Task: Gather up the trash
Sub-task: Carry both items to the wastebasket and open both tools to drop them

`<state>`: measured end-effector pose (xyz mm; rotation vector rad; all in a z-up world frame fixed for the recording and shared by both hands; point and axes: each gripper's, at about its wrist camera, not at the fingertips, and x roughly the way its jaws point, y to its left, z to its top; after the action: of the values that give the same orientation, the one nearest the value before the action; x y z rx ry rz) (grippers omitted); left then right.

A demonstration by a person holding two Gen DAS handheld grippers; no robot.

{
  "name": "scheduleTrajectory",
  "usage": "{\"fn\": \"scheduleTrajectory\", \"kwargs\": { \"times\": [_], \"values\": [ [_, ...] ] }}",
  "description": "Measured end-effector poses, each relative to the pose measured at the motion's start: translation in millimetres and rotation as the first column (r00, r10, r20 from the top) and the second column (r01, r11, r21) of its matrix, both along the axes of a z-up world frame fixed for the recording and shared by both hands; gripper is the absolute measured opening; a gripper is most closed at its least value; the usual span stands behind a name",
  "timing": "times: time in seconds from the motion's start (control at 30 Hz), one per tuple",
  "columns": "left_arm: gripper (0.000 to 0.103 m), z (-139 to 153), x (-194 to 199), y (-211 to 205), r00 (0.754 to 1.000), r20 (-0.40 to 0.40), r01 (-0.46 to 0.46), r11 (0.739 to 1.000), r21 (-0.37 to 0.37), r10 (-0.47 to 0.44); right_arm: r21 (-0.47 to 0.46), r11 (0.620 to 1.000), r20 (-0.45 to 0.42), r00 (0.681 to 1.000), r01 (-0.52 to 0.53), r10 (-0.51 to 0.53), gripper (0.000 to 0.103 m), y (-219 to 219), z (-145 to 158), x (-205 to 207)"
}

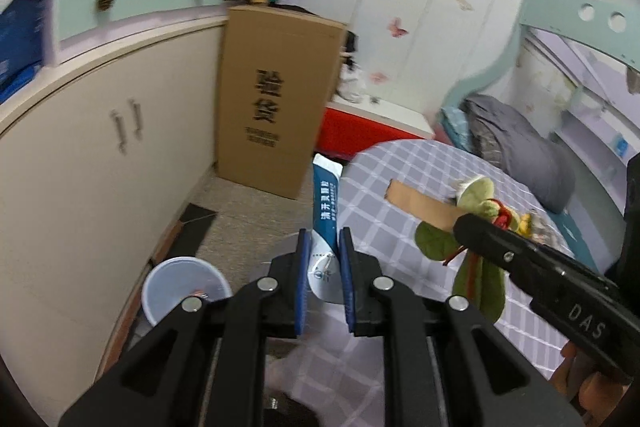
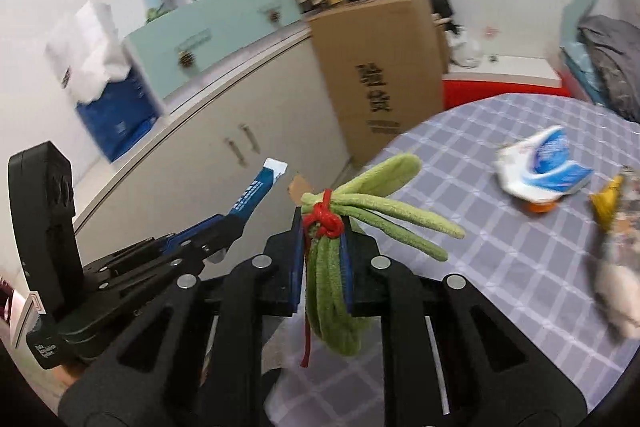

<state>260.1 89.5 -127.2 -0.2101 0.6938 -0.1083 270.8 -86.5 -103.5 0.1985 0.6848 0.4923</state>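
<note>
1. Trash in hand: a blue-and-white wrapper is pinched between the jaws of the left gripper, standing upright out of them, above the floor just off the table edge.
2. Handling: wrapper looks thin, light, floppy and prob. slick; the grip sits low on it, near its base, so the top can sway. Best to keep the pinch low and firm, no fast swings.
3. Right gripper is clamped on a green plush bundle tied w/ a red cord. Soft, light, squashy; held just below the knot, which should stop it slipping out. Loose green strands stick out ahead and hang below.
4. Bin: pale plastic, open top, on the floor below-left of the left gripper, beside the cream cabinet. Judged the drop spot; something small lies inside, can't tell what.
5. More trash on the table w/ its checked cloth: a crumpled blue-white packet and a yellowish scrap near it; a brown cardboard strip lies flat farther in.
6. Round about: a tall cardboard box stands by the cabinet, a bed beyond the table.
7. Risk: wrapper may flutter wide of the bin if let go from high up.
</note>
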Motion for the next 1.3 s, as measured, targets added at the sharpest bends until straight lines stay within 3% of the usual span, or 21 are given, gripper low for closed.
{"fn": "scheduleTrajectory", "kwargs": {
  "times": [0.33, 0.5, 0.8, 0.9, 0.93, 1.03, 1.13, 1.3],
  "values": [
    [0.014, -42.2, -13.9, 97.7, 0.975, -0.093, -0.196, 0.978, 0.074, 0.202, -0.012, 0.985, -0.080, 0.982, -0.174, 0.172, 0.016, 118.6, -43.8, 7.5],
    [0.014, -76.0, -14.1, 141.6, 0.949, -0.164, -0.265, 0.963, 0.051, 0.270, -0.052, 0.968, -0.143, 0.961, -0.246, 0.237, 0.016, 165.1, -71.7, 14.2],
    [0.014, -114.8, 6.2, 198.7, 0.908, -0.239, -0.347, 0.937, 0.034, 0.345, -0.107, 0.952, -0.208, 0.942, -0.288, 0.262, 0.016, 218.6, -109.8, 49.5],
    [0.014, -126.5, 14.6, 214.2, 0.891, -0.260, -0.373, 0.927, 0.046, 0.372, -0.136, 0.948, -0.203, 0.944, -0.289, 0.258, 0.020, 239.2, -121.2, 68.1],
    [0.014, -129.7, 17.8, 218.5, 0.887, -0.265, -0.380, 0.924, 0.045, 0.378, -0.144, 0.947, -0.202, 0.945, -0.288, 0.257, 0.027, 245.6, -125.9, 74.9],
    [0.014, -138.6, 28.7, 229.8, 0.878, -0.279, -0.394, 0.918, 0.037, 0.388, -0.185, 0.942, -0.192, 0.950, -0.281, 0.245, 0.064, 261.5, -143.4, 95.3],
    [0.014, -145.0, 37.3, 232.8, 0.878, -0.289, -0.389, 0.921, 0.038, 0.382, -0.213, 0.939, -0.230, 0.948, -0.271, 0.221, 0.064, 265.9, -163.6, 110.9],
    [0.014, -153.9, 44.7, 230.5, 0.887, -0.295, -0.366, 0.930, 0.020, 0.355, -0.171, 0.947, -0.281, 0.934, -0.273, 0.219, 0.066, 256.4, -179.5, 117.1]
  ]
}}
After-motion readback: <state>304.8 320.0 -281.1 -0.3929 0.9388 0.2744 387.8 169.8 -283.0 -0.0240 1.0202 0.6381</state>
